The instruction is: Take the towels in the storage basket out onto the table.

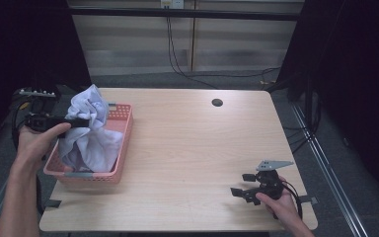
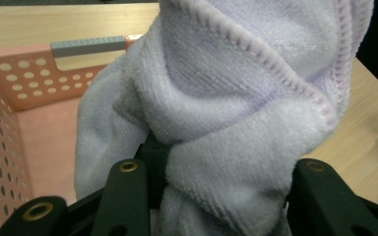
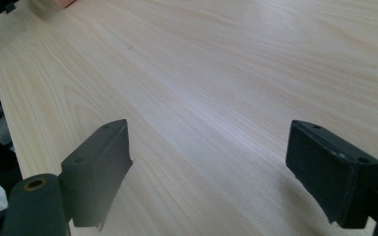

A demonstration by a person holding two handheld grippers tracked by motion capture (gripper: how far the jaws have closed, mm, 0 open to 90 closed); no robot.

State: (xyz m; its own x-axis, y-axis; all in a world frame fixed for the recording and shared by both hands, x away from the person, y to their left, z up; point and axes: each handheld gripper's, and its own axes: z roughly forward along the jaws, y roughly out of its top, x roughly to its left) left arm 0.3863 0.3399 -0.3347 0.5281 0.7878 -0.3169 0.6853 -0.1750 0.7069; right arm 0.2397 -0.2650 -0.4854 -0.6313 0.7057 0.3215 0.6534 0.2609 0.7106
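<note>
Lavender towel [image 1: 90,129] over pink basket [image 1: 121,148]

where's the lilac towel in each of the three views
High view: the lilac towel is at the left, bunched in the left gripper above the pink basket.
Left gripper view: the towel is close up, centre and right, clamped between the jaws.
Right gripper view: the towel is not in the picture.
Shared landmark: the light wooden table.

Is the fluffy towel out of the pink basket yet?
Not quite. Done: the left hand-held gripper has pinched the pale purple towel and raised it. In hand: the towel's top is above the pink basket, but its bottom hangs inside. Left: lifting it clear. The right hand-held gripper waits open over the table.
</note>
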